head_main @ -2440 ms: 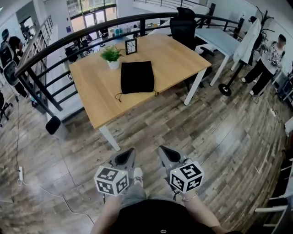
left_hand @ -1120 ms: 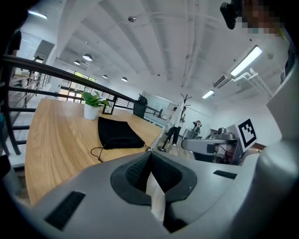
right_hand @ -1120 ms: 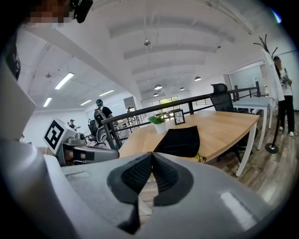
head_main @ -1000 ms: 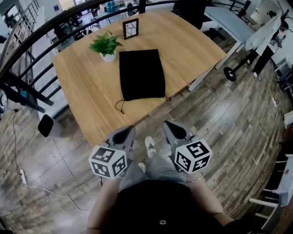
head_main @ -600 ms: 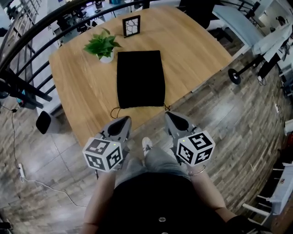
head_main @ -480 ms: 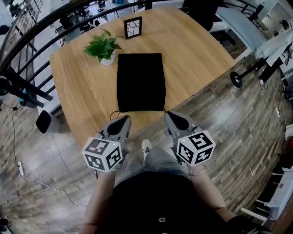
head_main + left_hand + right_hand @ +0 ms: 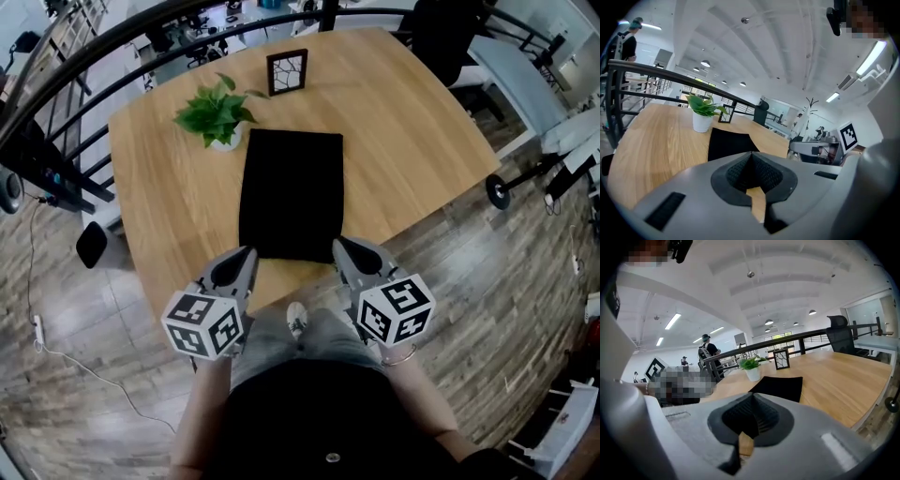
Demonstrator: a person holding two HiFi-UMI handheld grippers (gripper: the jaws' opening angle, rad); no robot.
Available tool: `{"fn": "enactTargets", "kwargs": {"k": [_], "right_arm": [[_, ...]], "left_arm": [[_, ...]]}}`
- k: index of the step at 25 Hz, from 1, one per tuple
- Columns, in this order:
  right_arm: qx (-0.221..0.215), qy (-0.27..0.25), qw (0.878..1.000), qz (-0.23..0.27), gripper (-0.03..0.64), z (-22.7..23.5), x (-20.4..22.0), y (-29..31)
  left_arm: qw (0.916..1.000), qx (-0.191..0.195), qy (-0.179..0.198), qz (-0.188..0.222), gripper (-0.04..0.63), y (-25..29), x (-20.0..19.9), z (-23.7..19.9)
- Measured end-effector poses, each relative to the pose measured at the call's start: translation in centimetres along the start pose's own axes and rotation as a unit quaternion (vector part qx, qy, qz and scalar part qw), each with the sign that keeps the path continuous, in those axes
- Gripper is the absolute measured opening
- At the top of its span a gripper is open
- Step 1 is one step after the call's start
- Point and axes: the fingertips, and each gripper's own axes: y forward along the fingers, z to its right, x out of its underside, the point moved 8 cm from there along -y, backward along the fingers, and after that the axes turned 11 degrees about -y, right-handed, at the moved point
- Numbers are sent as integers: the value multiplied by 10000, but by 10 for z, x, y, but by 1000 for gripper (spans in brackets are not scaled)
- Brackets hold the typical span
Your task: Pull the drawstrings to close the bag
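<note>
Bag (image 7: 291,195), flat black rectangle on table (image 7: 159,187); left tongs (image 7: 247,251) and right tongs (image 7: 338,244) closed, empty, near its front edge.

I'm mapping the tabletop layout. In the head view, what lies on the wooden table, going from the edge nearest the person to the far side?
black bag → potted plant → framed picture

Black bag (image 7: 292,194) on table (image 7: 169,187), left gripper (image 7: 246,253), right gripper (image 7: 340,246) — at its near corners
</note>
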Motion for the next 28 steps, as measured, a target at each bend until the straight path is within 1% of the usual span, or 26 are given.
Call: {"fn": "enactTargets", "kwargs": {"k": [6,11,16,20,24,28], "right_arm": [[31,134,9998,-158,-2,8,12,6],[137,194,9993,-278,-2,11,18,10],[257,228,9986,-411,-2,11,19,13],[425,257,9975,-501,-1,9,24,11],[519,285,9962,-633,0,9,30,9],[557,242,9949,-801,0,8,41,5]], "left_arm": [[9999,-112,-121,-39,15,5,1,-9],[9999,-105,-65,-94,15,11,-1,-17],[9997,-21,-132,-214,15,14,-4,-22],[9994,5,-40,-358,15,11,-3,-26],[9985,-69,-6,-544,16,11,0,-32],[9975,-121,173,-671,17,11,4,-35]]}}
